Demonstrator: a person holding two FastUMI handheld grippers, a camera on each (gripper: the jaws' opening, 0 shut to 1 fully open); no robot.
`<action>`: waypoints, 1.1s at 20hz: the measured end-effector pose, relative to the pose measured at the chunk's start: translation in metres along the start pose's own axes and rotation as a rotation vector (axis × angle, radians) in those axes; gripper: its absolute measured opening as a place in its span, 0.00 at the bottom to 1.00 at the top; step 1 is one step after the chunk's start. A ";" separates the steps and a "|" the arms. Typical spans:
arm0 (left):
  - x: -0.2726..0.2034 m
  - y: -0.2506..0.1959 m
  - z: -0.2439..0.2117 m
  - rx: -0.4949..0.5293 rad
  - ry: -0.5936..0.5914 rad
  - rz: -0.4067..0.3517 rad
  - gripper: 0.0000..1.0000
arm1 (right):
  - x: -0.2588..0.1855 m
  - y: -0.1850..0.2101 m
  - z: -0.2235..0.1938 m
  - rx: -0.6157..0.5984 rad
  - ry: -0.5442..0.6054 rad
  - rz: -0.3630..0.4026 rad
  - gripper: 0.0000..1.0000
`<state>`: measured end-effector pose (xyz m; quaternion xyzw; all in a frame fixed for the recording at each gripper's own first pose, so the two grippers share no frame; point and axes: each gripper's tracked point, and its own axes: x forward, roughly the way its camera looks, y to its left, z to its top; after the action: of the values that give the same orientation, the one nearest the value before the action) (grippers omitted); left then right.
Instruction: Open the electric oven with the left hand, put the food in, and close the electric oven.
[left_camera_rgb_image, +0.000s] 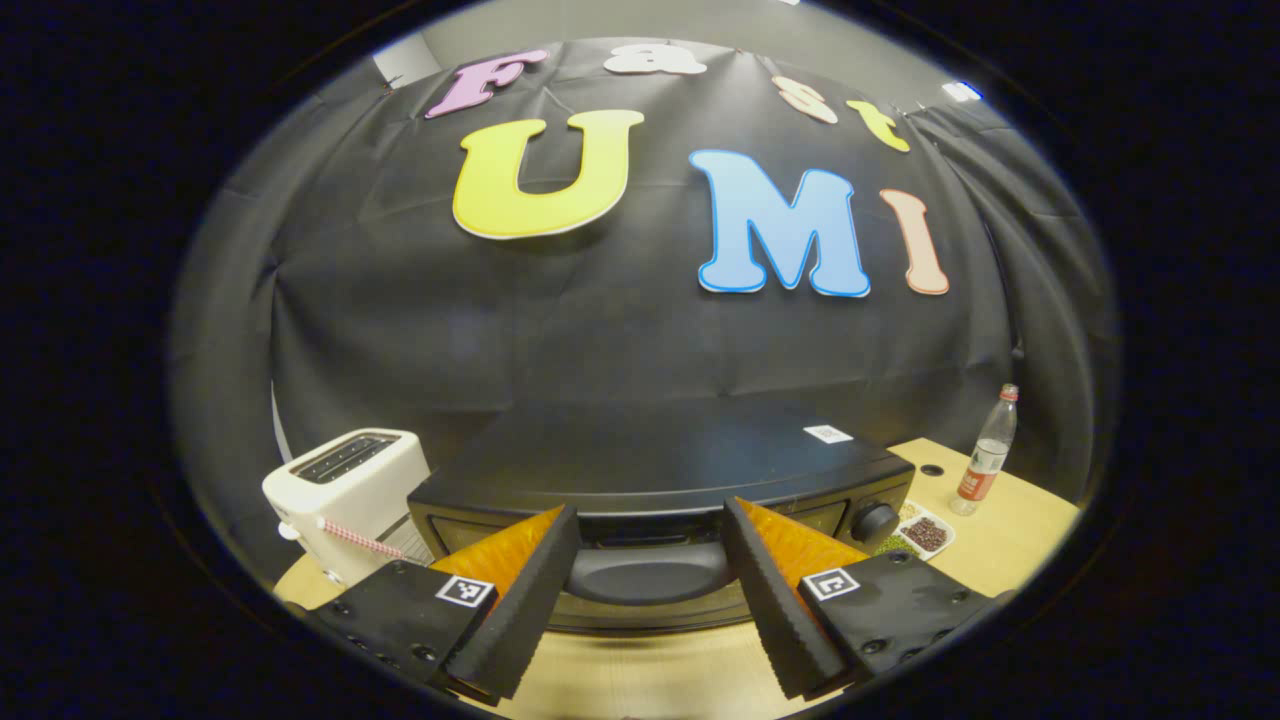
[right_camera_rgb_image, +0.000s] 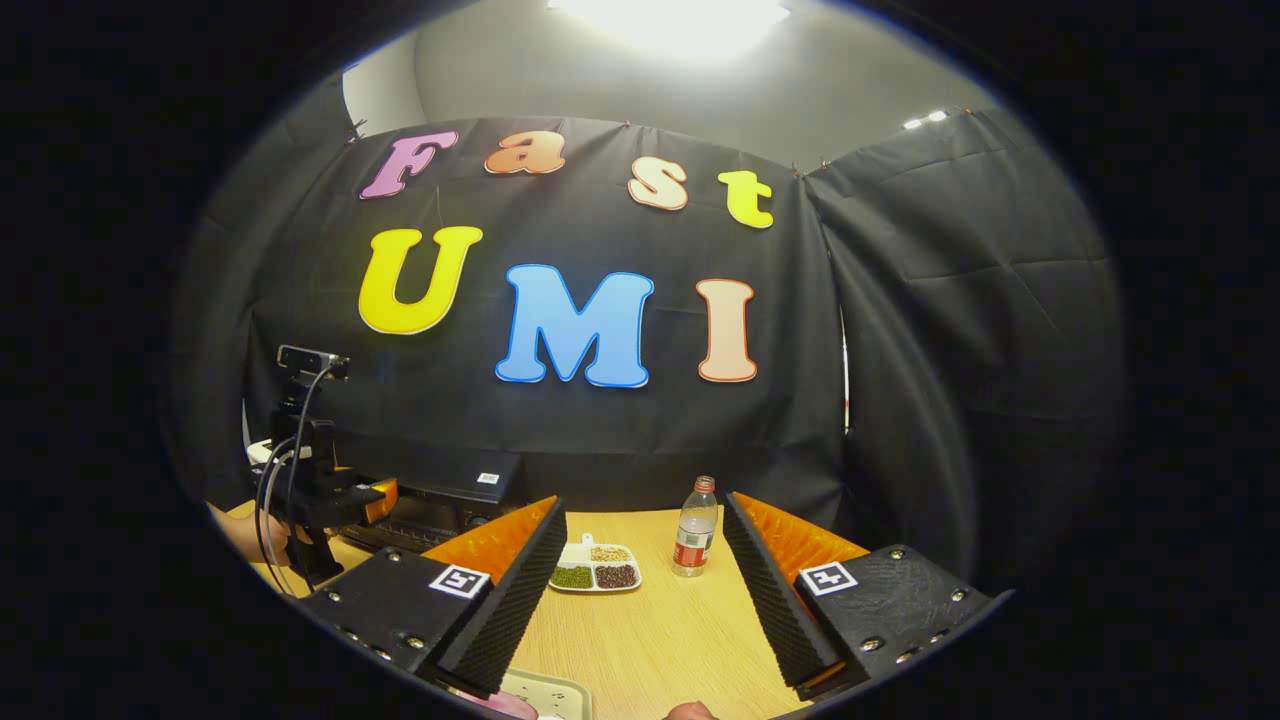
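- The black, boxy electric oven sits on the pale wooden counter, door shut, its curved dark door handle running across the front and a round black knob at its right end.
- The left tool hovers just in front of that handle, fingers spread wide apart, one to each side of the handle's middle; nothing is pinched yet.
- As I judge it, the step in hand is taking hold of the handle. Done well, the tool goes straight in until the bar lies deep between the pads, closes square on its middle, then pulls down along the door's hinge arc, not straight back.
- A grip off-centre or only at the fingertips could slip once the door starts to swing.
- Beside the oven's left stands a cream-white toaster; to its right lies a small white divided dish of beans, and farther off a clear plastic bottle with a red label.
- The right tool waits well apart from the oven, its fingers also open and empty, above the counter near the same dish and bottle.
- A pale tray edge with something pink shows under it, possibly the food; I cannot tell.
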<state>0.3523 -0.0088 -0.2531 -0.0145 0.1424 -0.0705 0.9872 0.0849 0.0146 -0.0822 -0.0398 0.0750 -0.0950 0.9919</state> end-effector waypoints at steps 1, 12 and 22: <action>0.000 -0.001 0.001 0.015 -0.007 0.004 0.97 | 0.000 -0.001 0.001 -0.002 0.000 -0.001 0.97; -0.043 -0.004 -0.020 0.009 0.013 0.041 1.00 | -0.005 -0.006 0.001 -0.006 -0.003 0.053 0.97; -0.082 -0.009 -0.060 0.031 0.079 0.073 1.00 | -0.013 -0.008 -0.005 -0.006 0.017 0.124 0.97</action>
<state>0.2560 -0.0061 -0.2878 0.0088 0.1806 -0.0373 0.9828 0.0701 0.0085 -0.0843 -0.0373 0.0862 -0.0333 0.9950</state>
